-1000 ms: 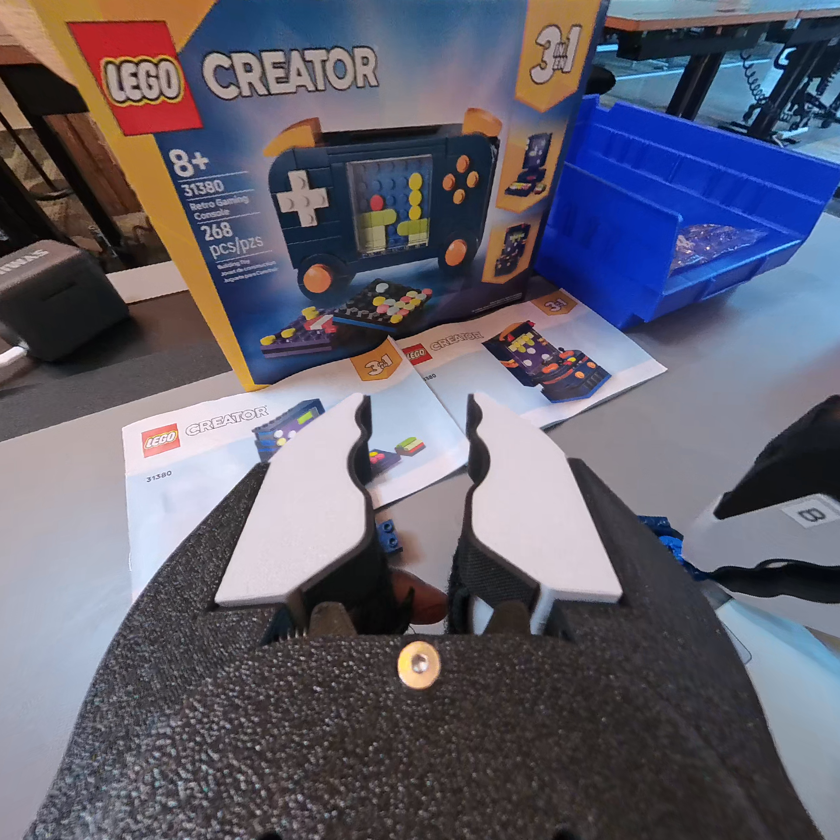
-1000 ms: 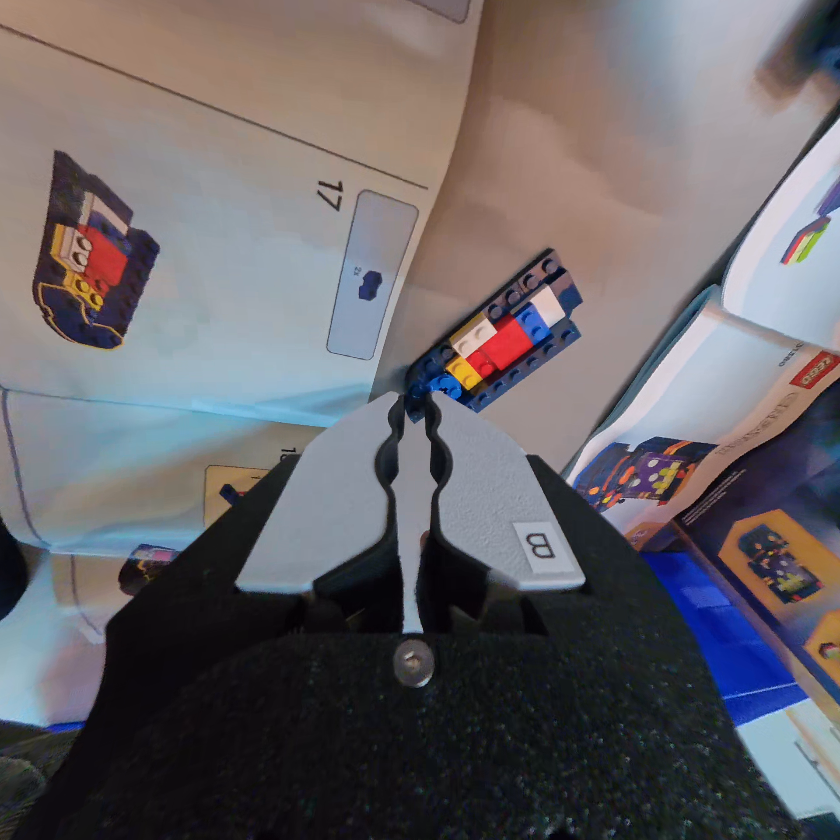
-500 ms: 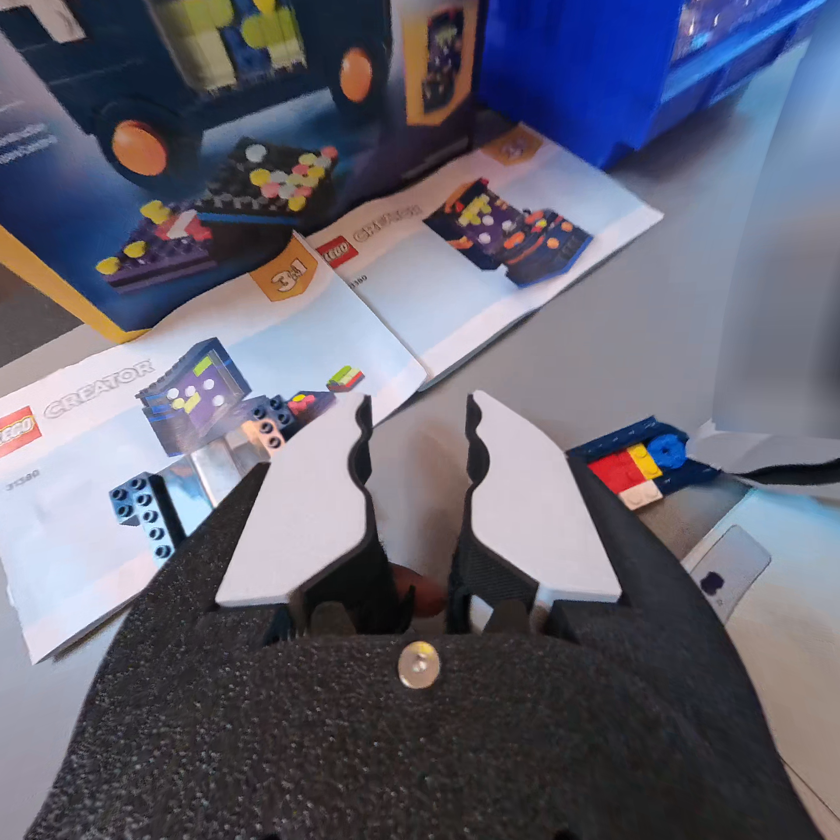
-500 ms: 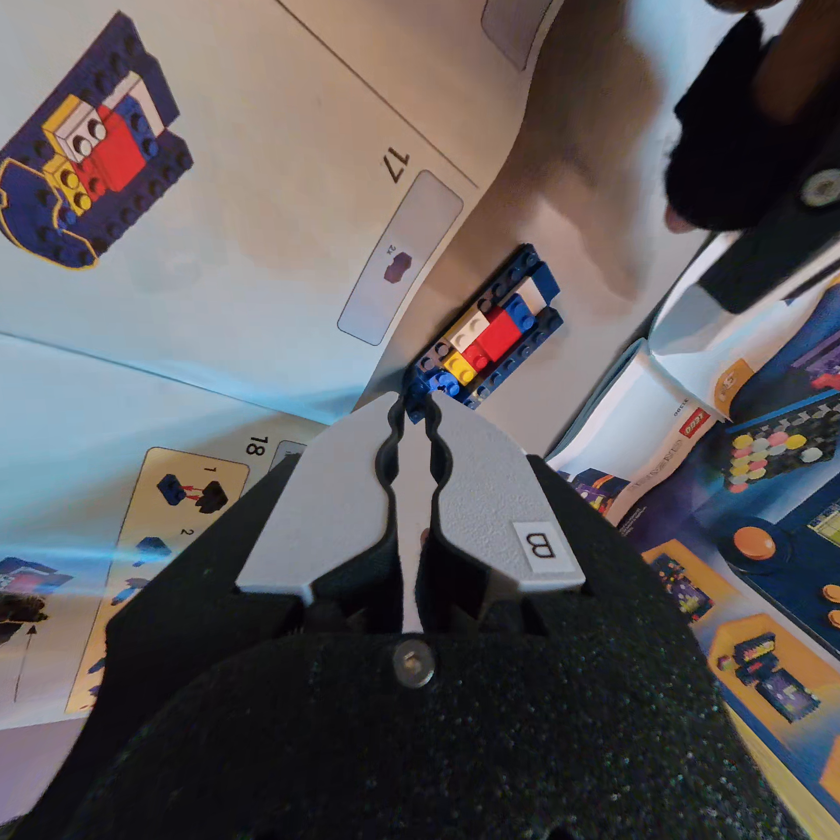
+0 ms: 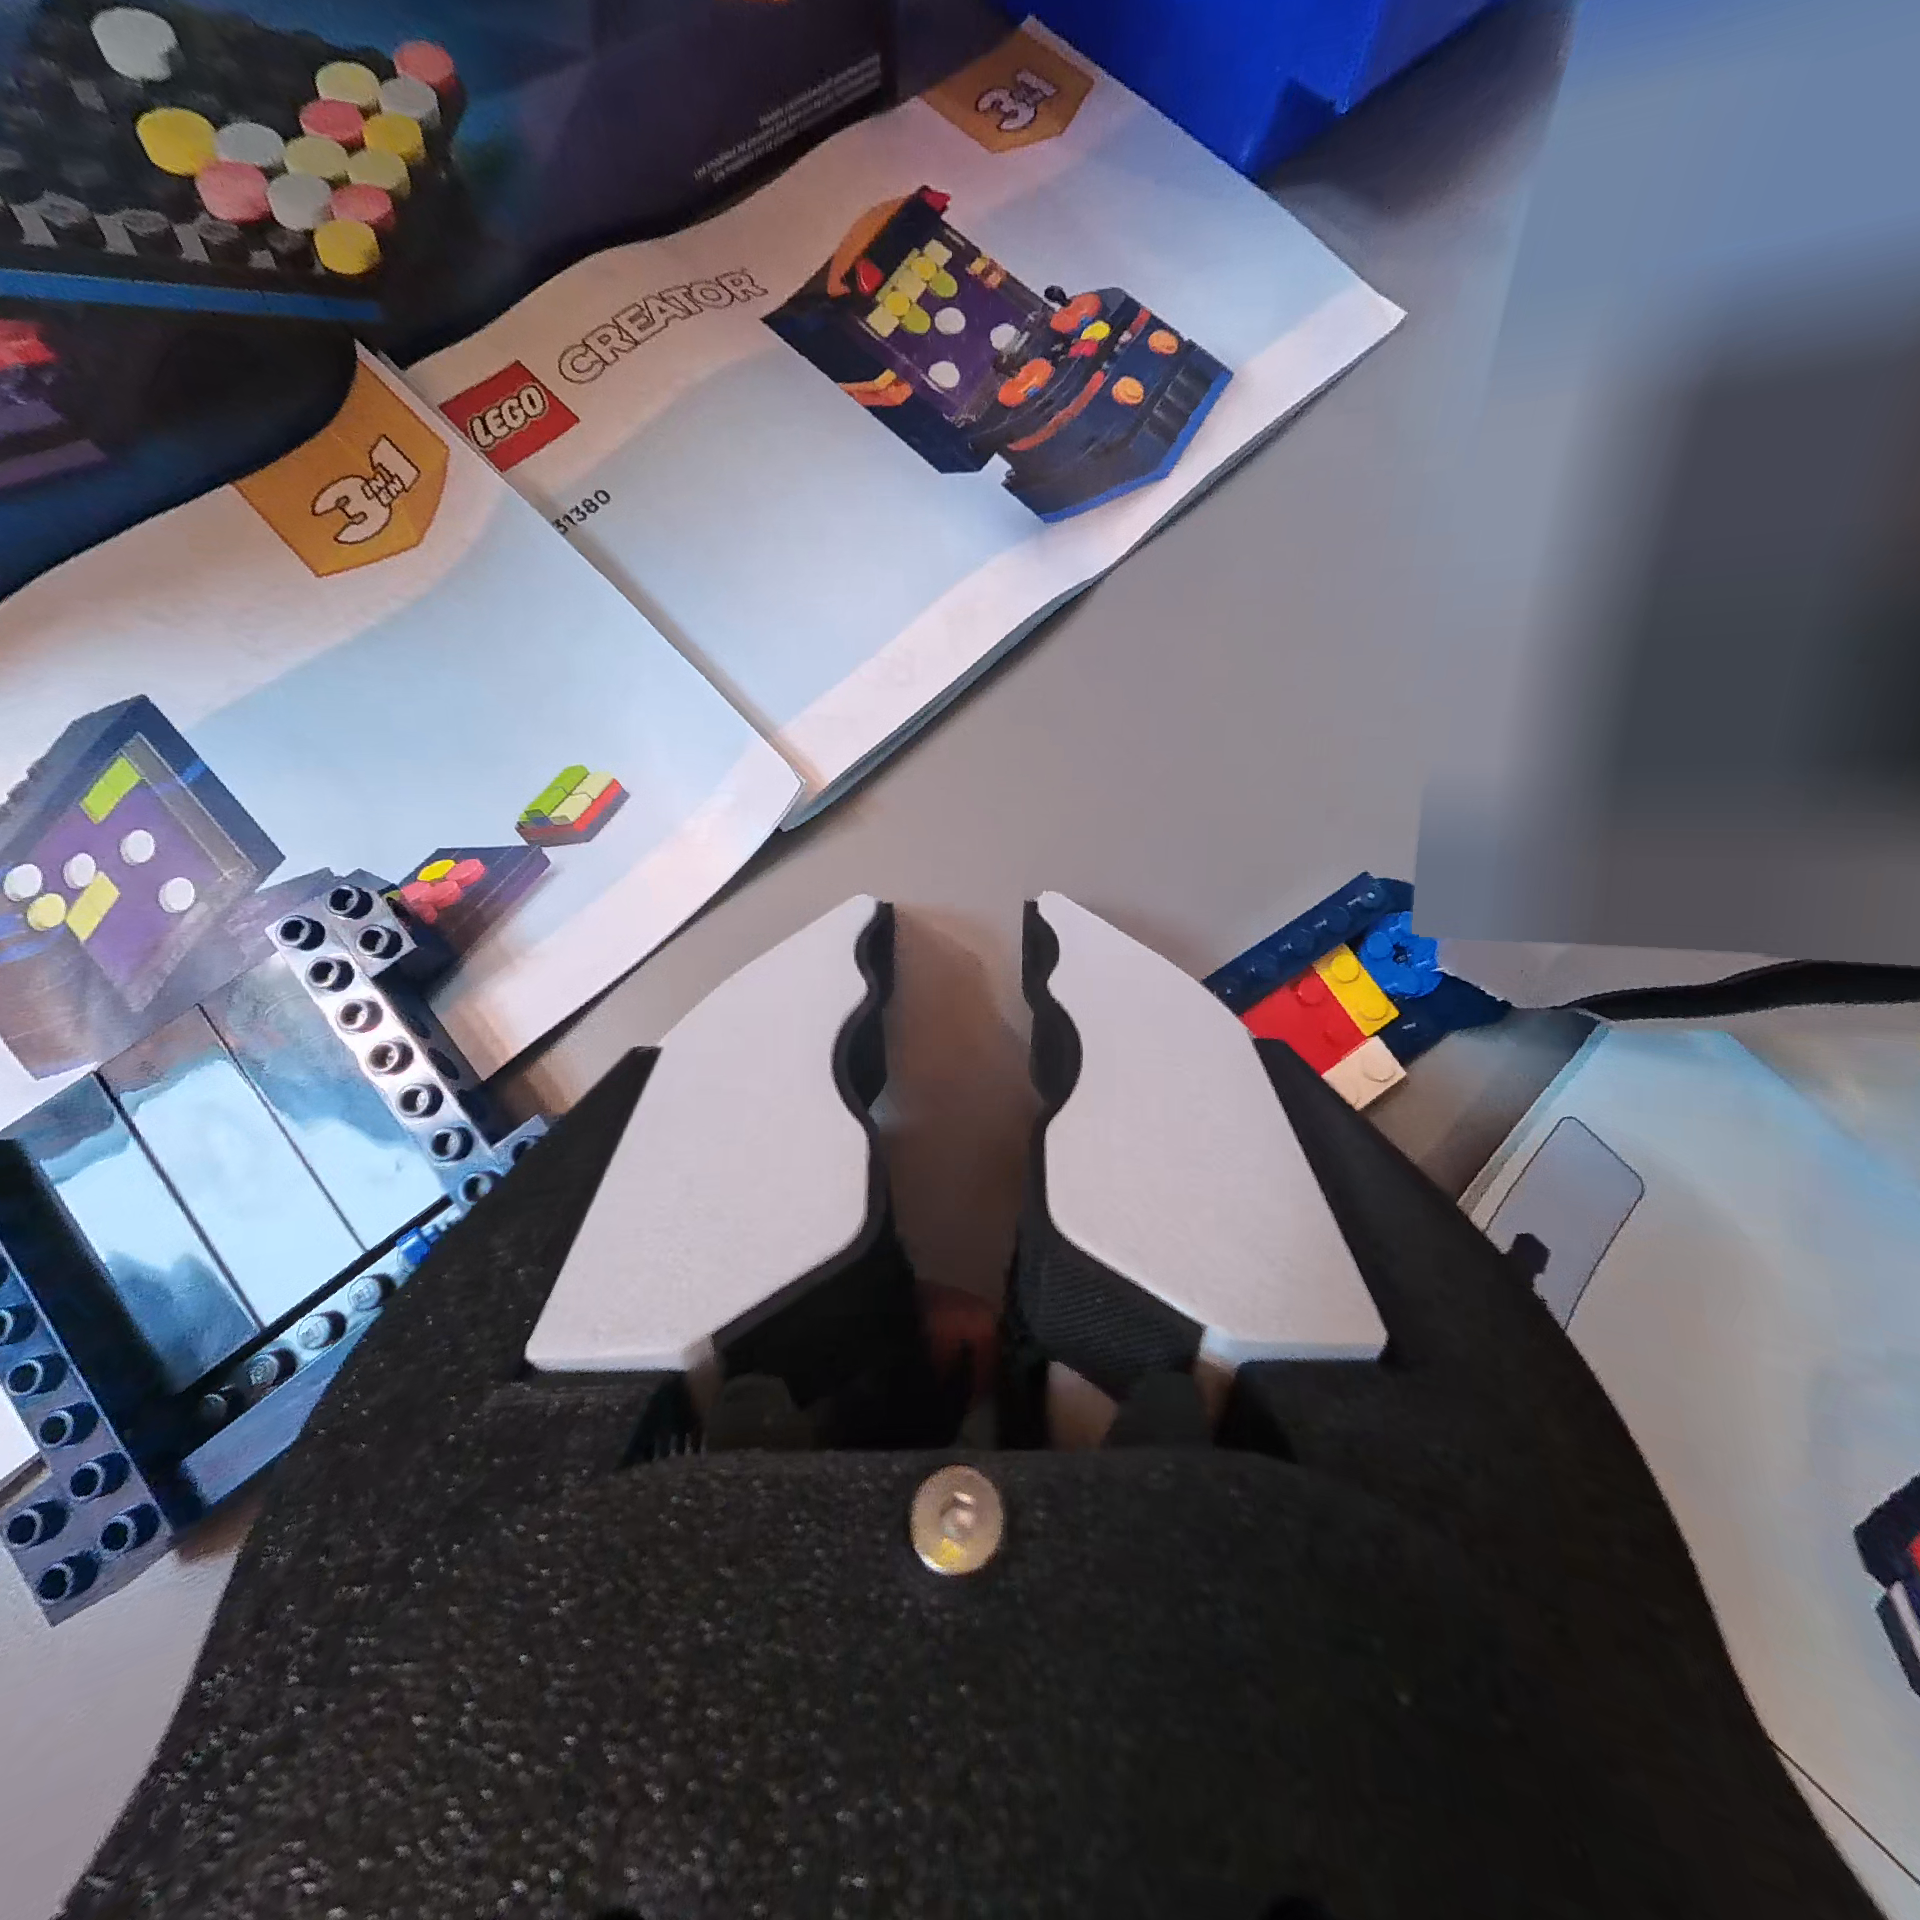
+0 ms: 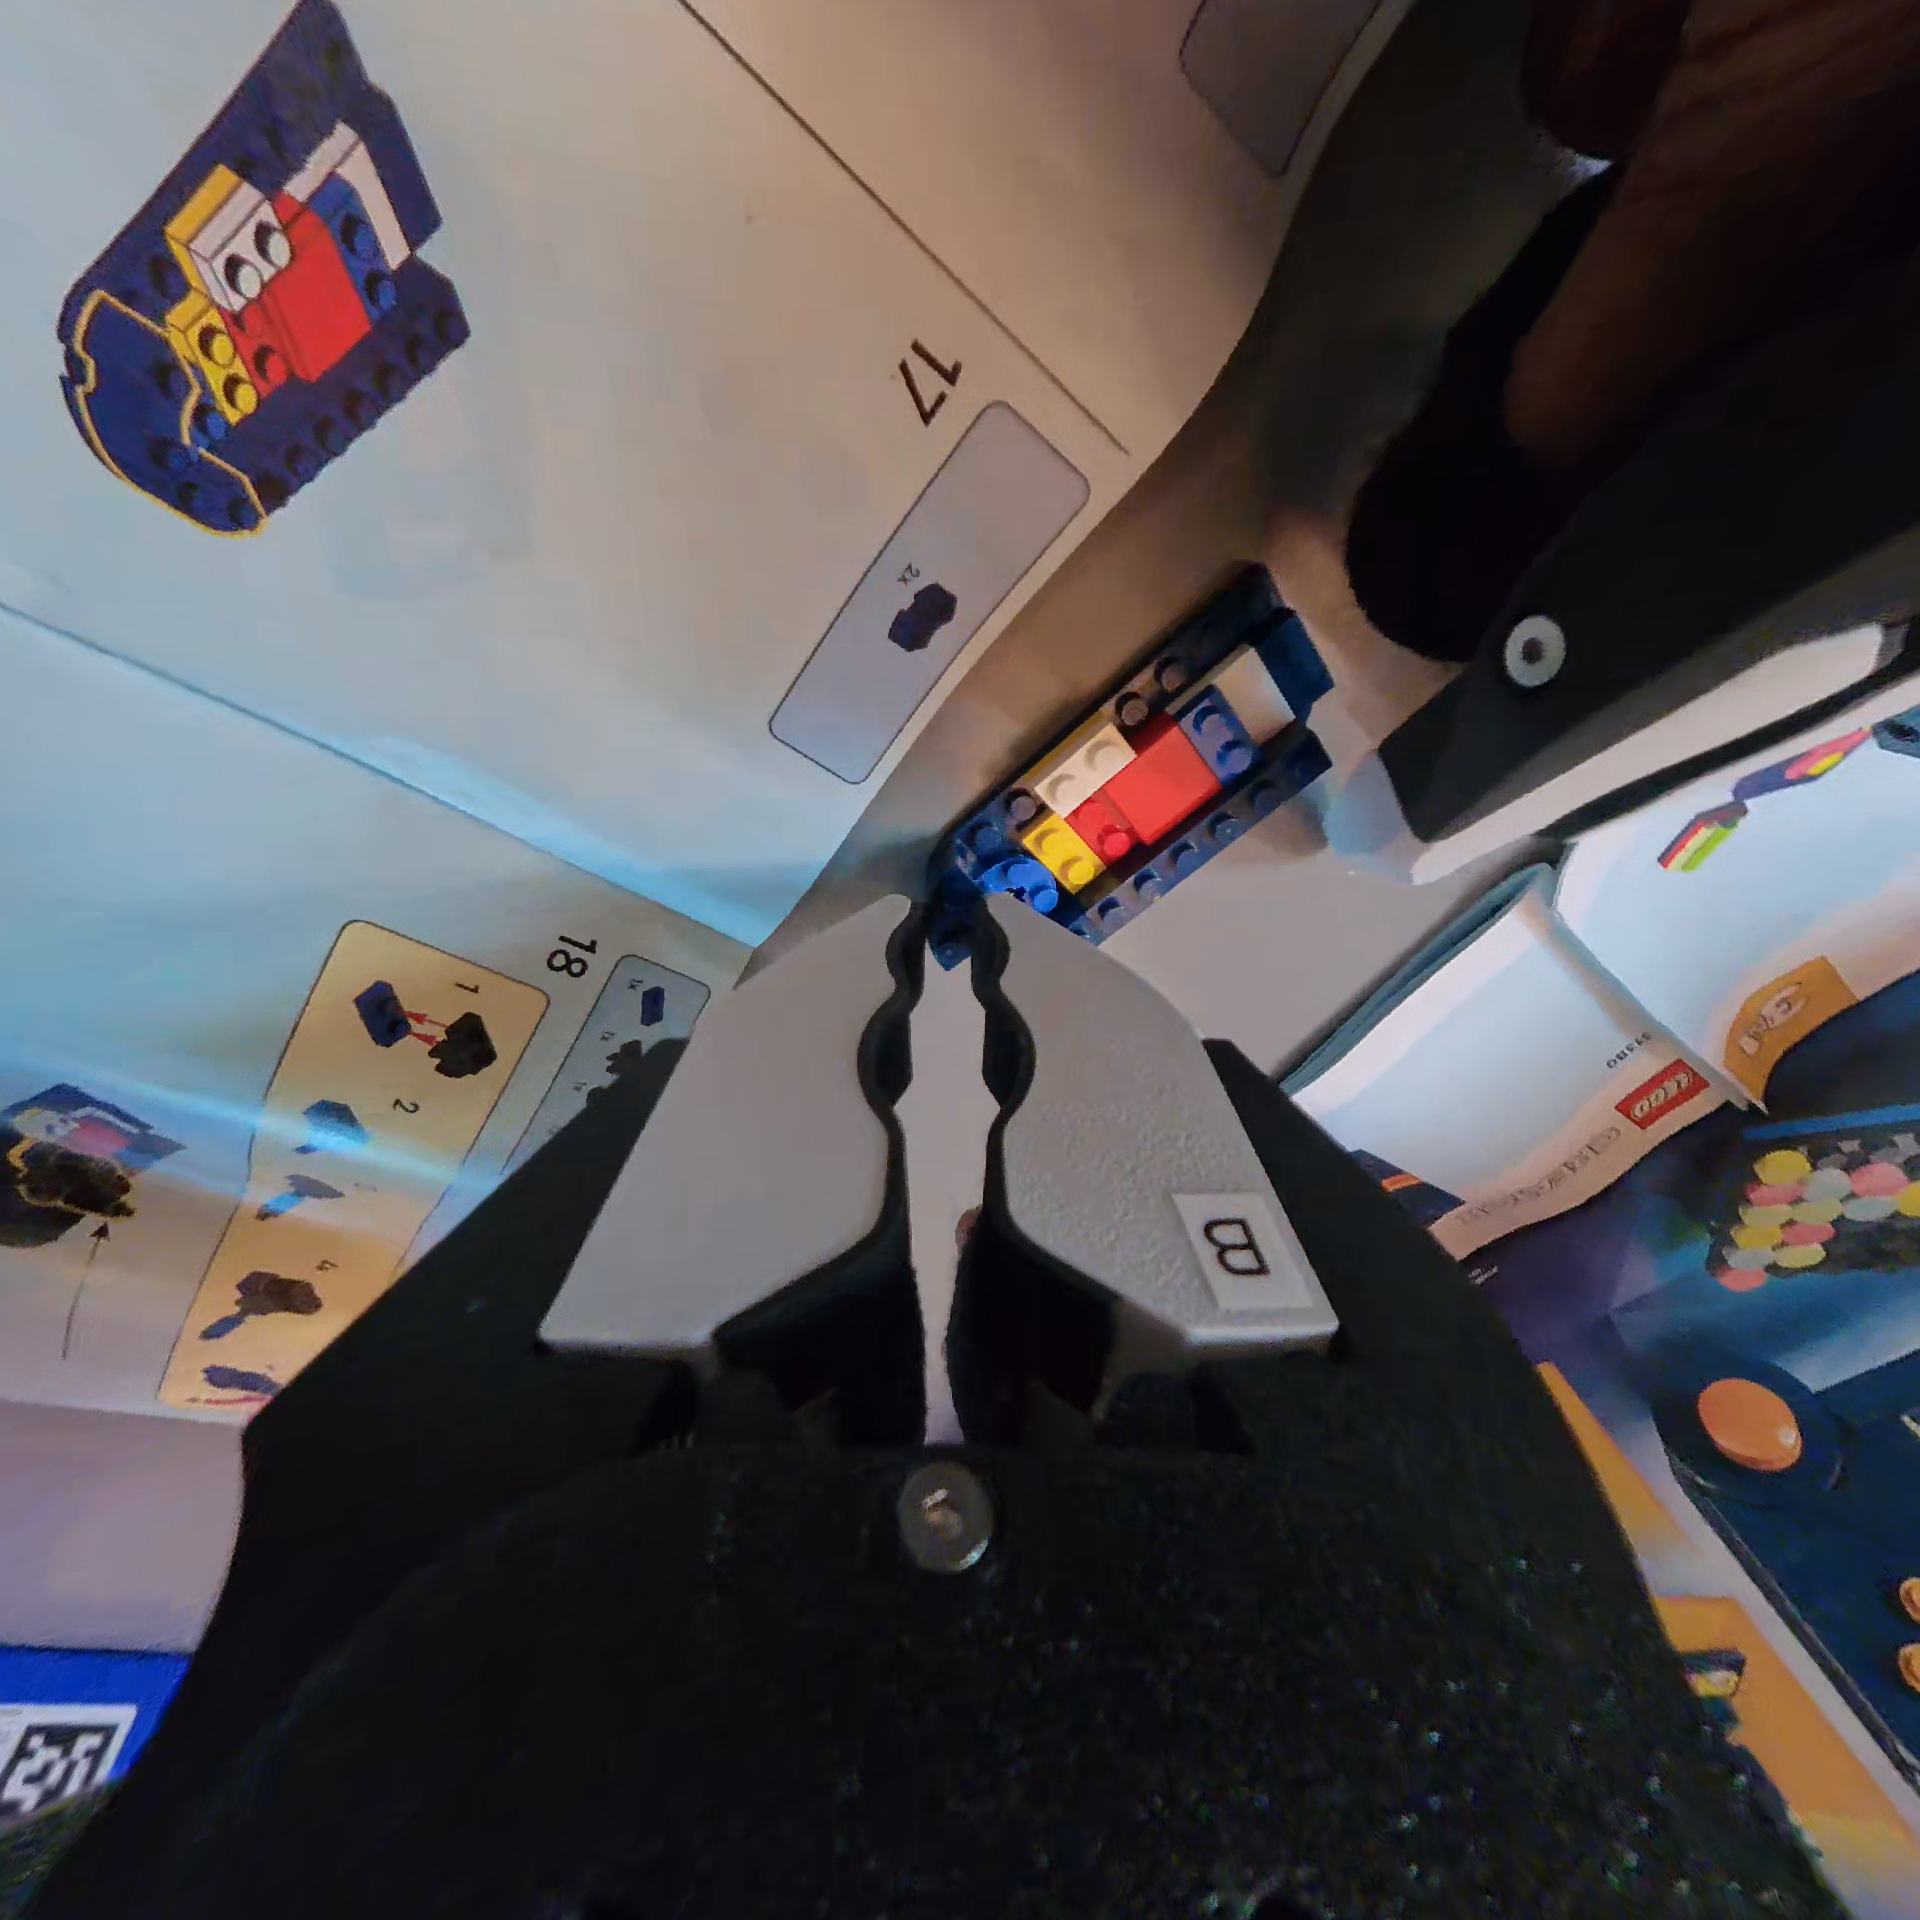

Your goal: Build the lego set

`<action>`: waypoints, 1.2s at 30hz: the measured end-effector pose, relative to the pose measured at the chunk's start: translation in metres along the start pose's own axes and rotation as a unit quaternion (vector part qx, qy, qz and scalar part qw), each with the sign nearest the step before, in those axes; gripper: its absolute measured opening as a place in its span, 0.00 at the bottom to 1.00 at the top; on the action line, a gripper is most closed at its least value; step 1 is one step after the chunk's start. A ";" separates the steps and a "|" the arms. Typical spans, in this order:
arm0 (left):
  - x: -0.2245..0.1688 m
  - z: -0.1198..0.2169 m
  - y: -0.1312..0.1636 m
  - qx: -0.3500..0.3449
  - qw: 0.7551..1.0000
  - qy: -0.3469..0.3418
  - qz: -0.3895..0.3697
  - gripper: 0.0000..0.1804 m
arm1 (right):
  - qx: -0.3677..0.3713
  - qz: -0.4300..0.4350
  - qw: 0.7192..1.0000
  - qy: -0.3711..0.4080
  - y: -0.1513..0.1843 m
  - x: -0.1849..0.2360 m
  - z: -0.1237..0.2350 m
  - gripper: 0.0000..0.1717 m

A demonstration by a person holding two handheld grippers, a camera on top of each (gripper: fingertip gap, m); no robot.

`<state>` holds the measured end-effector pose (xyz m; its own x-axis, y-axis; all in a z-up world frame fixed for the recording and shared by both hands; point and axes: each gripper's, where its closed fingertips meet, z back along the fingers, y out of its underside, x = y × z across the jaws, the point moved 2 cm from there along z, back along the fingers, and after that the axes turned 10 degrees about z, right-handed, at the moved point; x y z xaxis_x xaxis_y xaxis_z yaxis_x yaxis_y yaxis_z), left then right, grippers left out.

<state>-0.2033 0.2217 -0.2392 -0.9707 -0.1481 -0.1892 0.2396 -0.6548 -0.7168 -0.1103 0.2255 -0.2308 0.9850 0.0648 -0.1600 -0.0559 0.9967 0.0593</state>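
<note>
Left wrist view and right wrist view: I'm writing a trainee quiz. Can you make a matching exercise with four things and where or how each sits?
1 left gripper
2 right gripper
3 blue bin
4 grey studded frame

a closed on the dark blue end of the small brick build
b jaws apart over bare table
c behind the booklets
d partly on a booklet cover

Pairs: 1-b, 2-a, 3-c, 4-d

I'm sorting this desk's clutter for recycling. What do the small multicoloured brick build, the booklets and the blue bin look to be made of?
Brick build: hard moulded plastic, glossy, judging by crisp studs and highlights.
Booklets: printed paper with a slight sheen; stacked page edges show along one side.
Blue bin: probably rigid plastic in a uniform matte blue, though only a corner shows.
</note>
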 end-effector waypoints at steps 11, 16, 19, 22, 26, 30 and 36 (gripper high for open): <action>0.003 0.000 -0.001 -0.002 1.000 -0.004 0.011 0.11 | 0.003 0.007 0.999 -0.051 -0.001 -0.003 0.000 0.05; 0.003 0.000 -0.001 -0.003 1.000 -0.005 0.011 0.11 | 0.028 0.015 0.998 -0.055 -0.002 -0.003 0.000 0.05; 0.003 0.000 -0.001 -0.003 1.000 -0.004 0.012 0.11 | 0.030 0.017 0.999 -0.039 -0.002 -0.003 0.000 0.05; 0.004 0.000 -0.001 -0.004 1.000 -0.005 0.015 0.12 | 0.011 0.010 1.000 -0.016 -0.001 -0.002 0.000 0.05; 0.005 0.001 -0.001 -0.004 1.000 -0.006 0.019 0.13 | 0.006 0.000 1.000 -0.003 0.001 -0.002 0.001 0.08; 0.005 0.001 -0.001 -0.005 1.000 -0.006 0.020 0.14 | -0.004 -0.020 1.000 0.012 0.007 -0.004 0.005 0.12; 0.004 0.001 -0.001 -0.005 1.000 -0.005 0.017 0.16 | -0.147 -0.168 0.973 0.066 0.004 -0.003 0.021 0.28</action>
<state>-0.2079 0.2209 -0.2385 -0.9622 -0.1767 -0.2071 0.2721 -0.6426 -0.7162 -0.1102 0.2287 -0.2097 0.9273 -0.2797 -0.2489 0.2011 0.9329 -0.2989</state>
